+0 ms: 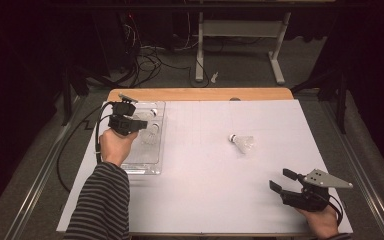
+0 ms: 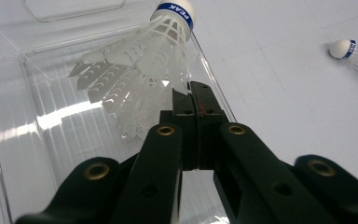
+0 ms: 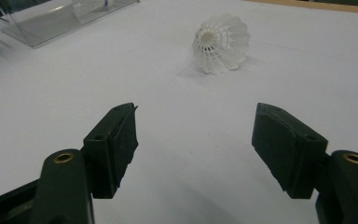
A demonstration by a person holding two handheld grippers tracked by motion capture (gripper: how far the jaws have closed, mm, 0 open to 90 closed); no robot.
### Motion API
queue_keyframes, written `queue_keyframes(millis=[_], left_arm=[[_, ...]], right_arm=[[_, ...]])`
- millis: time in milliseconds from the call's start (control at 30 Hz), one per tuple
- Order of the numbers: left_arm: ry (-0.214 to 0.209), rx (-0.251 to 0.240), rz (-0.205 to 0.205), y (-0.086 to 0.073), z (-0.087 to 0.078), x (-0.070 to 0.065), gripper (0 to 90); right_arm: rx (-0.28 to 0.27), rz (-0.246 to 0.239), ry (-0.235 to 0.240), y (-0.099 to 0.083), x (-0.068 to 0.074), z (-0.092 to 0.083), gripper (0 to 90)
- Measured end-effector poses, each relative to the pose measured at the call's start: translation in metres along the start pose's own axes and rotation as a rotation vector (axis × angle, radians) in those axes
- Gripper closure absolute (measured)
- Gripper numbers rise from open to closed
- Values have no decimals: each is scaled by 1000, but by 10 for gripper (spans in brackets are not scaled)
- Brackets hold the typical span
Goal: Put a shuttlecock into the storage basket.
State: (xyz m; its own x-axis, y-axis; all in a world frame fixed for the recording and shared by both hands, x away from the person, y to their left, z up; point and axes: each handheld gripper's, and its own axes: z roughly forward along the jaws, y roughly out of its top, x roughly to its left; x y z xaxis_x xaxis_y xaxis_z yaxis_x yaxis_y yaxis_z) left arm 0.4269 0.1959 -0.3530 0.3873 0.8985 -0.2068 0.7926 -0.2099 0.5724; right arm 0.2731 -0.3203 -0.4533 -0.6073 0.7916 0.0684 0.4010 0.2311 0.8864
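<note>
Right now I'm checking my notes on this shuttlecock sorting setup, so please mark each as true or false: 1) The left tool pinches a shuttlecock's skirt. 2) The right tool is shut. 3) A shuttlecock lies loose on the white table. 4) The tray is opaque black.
1) True: the left tool is shut on the held shuttlecock at its feather skirt, over the clear tray.
2) False: the right tool is open, with nothing between its jaws.
3) True: the loose shuttlecock lies on the table, apart from both tools.
4) False: the tray is transparent plastic.
</note>
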Motion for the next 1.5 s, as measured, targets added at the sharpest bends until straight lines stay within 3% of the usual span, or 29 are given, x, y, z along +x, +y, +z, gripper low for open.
queue_keyframes(millis=[833,1500], left_arm=[[60,28,-82,5,24,25,898],[101,66,-96,4,37,33,897]], right_arm=[[0,-1,4,0,-1,1,315],[2,0,9,0,0,1,315]])
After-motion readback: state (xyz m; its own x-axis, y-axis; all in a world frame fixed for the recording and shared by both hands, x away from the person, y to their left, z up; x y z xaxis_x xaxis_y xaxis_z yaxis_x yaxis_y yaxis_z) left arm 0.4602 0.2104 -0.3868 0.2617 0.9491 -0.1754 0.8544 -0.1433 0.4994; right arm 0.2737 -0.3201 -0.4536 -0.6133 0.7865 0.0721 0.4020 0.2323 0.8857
